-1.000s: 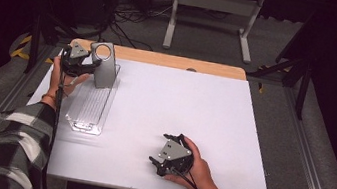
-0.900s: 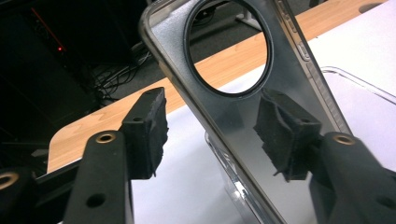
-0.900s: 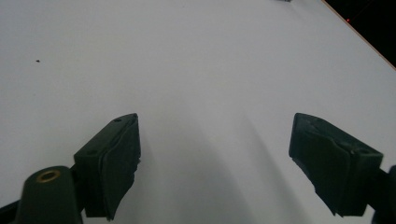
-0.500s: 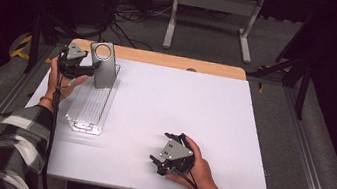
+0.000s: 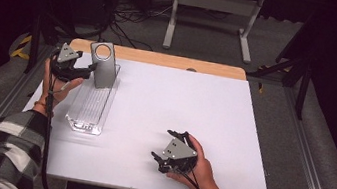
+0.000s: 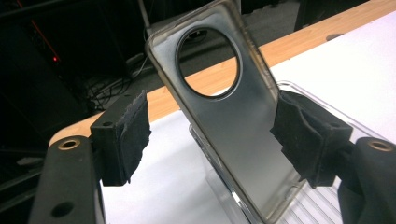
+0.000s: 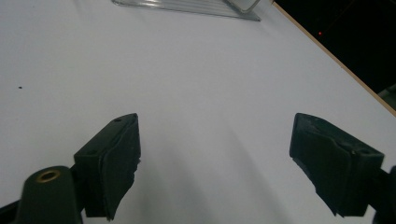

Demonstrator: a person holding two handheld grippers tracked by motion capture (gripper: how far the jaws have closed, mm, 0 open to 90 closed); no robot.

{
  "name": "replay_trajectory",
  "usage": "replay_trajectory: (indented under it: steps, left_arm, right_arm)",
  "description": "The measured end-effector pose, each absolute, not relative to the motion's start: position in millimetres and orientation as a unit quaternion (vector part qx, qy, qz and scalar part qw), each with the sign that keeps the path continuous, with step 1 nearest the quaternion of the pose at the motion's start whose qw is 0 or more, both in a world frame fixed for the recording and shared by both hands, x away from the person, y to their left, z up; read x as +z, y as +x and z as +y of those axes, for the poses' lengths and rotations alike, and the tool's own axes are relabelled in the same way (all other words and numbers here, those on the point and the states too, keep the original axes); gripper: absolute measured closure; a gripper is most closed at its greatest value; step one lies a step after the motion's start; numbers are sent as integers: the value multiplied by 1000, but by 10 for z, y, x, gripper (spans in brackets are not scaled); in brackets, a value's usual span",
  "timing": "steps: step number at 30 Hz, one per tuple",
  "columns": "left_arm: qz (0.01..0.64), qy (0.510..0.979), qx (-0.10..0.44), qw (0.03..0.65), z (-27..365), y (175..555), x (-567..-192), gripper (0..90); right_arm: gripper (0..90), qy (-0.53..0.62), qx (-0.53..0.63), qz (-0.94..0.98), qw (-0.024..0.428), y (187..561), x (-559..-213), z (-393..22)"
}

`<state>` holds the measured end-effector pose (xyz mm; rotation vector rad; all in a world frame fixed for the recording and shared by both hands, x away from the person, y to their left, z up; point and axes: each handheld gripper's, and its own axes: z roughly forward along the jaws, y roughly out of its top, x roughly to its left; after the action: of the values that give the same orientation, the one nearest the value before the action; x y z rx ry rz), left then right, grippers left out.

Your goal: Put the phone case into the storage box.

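Note:
A translucent grey phone case [image 5: 102,67] with a round camera hole stands upright at the far end of a clear ridged rack [image 5: 87,108]. My left gripper [image 5: 88,67] is just left of it. In the left gripper view the case [image 6: 233,135] leans between the jaws of the left gripper [image 6: 212,135]. The left pad [image 6: 123,135] stands clear of the case and the right pad [image 6: 308,135] sits at its edge. These jaws have just been opening, with the case still between them. My right gripper [image 5: 159,159] rests near the front edge, open over bare white table [image 7: 210,84].
The white table top [image 5: 194,108] ends in a wooden strip [image 5: 161,59] at the far edge. The rack's near end [image 7: 187,5] lies far ahead of the right gripper. Dark floor, cables and a metal stand [image 5: 214,10] lie beyond the table.
The left gripper's jaws have spread apart around the case and the hand has drifted slightly left. The case stays upright in the rack. The right hand has not moved.

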<state>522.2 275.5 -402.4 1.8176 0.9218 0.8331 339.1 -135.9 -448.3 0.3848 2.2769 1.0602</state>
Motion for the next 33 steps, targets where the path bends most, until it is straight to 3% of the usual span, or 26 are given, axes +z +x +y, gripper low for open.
replay_trajectory:
  steps: [33]
  left_arm:
    - [332, 725, 331, 504, 2703, 4657, -3907, 137]
  right_arm:
    - [140, 191, 441, 811, 333, 3412, -4314, -1546]
